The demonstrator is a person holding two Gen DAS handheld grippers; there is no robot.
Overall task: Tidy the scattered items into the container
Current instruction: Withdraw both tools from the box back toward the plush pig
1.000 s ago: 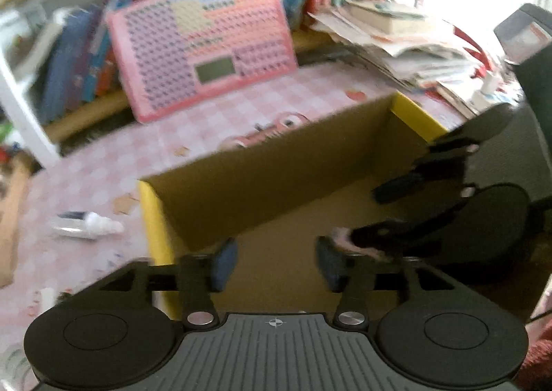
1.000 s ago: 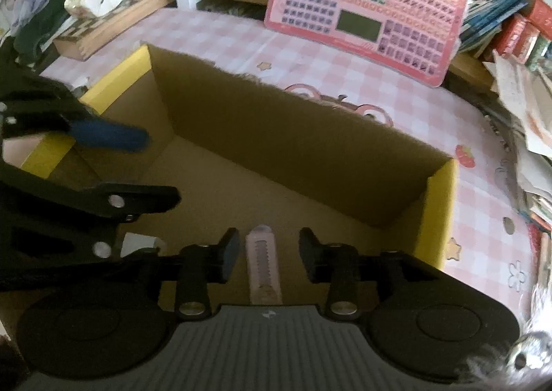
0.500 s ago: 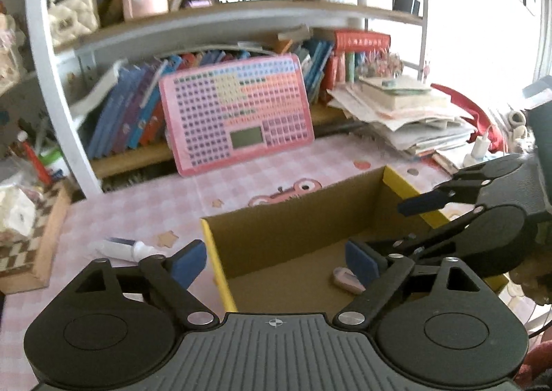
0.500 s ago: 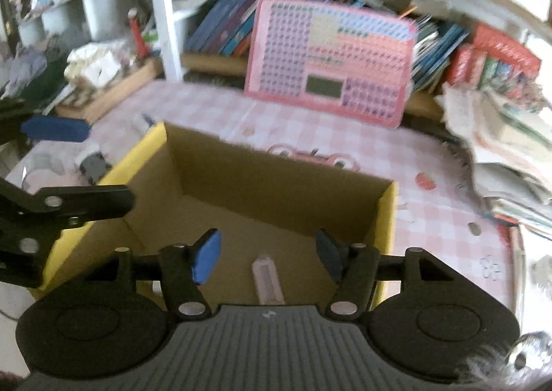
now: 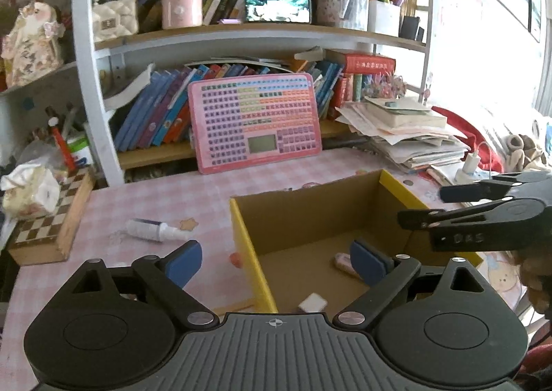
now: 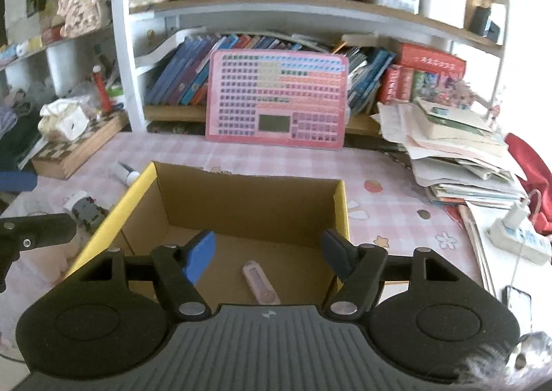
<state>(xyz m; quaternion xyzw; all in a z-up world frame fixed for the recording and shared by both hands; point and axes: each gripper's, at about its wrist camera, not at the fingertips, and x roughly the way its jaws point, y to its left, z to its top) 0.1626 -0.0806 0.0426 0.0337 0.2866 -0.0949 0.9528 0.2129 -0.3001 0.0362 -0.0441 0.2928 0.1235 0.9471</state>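
Left wrist view: the white bottle (image 5: pixel 151 230) lies crosswise on the desk (image 5: pixel 172 198), left of the cardboard box (image 5: pixel 248 253), nearest the left gripper (image 5: pixel 276 261); both it and the right gripper (image 6: pixel 270 254) are opening, empty.

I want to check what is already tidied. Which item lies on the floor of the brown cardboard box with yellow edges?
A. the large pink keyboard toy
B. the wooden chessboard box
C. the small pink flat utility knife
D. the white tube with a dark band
C: the small pink flat utility knife lies inside the brown cardboard box with yellow edges, while the other three sit outside it.
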